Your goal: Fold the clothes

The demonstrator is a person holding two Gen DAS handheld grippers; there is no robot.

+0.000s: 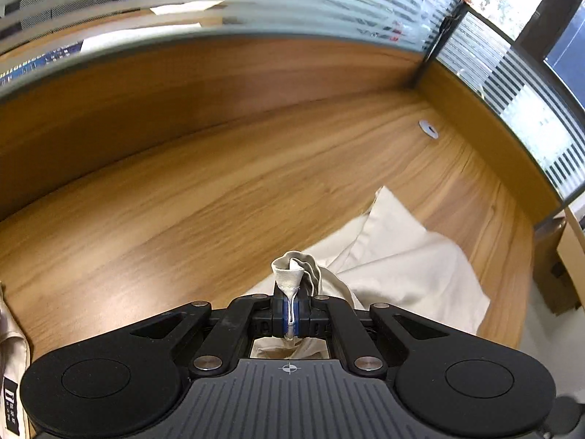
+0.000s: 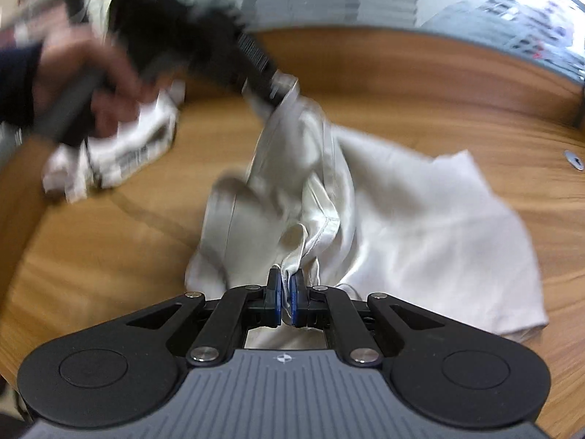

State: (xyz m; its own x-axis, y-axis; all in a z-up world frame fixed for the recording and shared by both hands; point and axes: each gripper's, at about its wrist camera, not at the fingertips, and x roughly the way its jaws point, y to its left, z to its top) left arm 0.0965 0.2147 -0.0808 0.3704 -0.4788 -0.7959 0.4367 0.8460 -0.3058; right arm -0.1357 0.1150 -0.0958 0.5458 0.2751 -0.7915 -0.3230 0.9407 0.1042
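A cream-white garment (image 2: 420,212) lies partly spread on the wooden desk (image 2: 109,256), bunched and lifted along one edge. My right gripper (image 2: 286,301) is shut on a fold of that edge. My left gripper (image 1: 291,311) is shut on another pinch of the same garment (image 1: 398,256), which pokes up between its blue pads. In the right wrist view the left gripper (image 2: 272,97) appears blurred at the upper left, held by a hand (image 2: 91,84), with cloth hanging from it.
A second folded pale garment (image 2: 120,153) with dark print lies at the left, under the hand. A wooden partition with frosted striped glass (image 1: 329,11) borders the desk at the back and right. A small round cable grommet (image 1: 428,128) sits near the far corner.
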